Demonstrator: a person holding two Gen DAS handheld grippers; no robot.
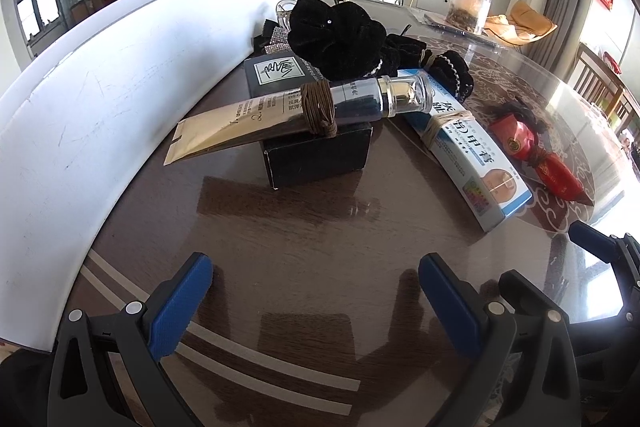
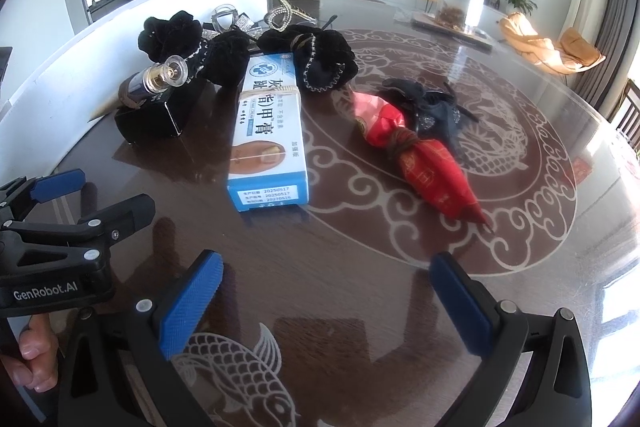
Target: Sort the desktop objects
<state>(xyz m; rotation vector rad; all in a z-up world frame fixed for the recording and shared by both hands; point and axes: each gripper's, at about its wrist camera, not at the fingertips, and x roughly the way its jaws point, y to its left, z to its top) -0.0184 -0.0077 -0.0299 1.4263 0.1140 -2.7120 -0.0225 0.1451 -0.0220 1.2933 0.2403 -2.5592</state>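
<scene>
Both grippers, left [image 1: 316, 291] and right [image 2: 326, 291], hover low over the glossy brown desk [image 1: 312, 247], jaws wide apart, empty.

"GenRobot.AI" on left tool [image 2: 52, 223], "20250517" on box [image 2: 272, 131]

Both wrist views face the same blue-and-white box [image 1: 464, 151] low.

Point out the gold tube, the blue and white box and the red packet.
gold tube [image 1: 240, 125], left wrist view, on its flat gold body.
blue and white box [image 2: 269, 131], right wrist view, on its top face.
red packet [image 2: 430, 171], right wrist view, on its lower red half.
</scene>
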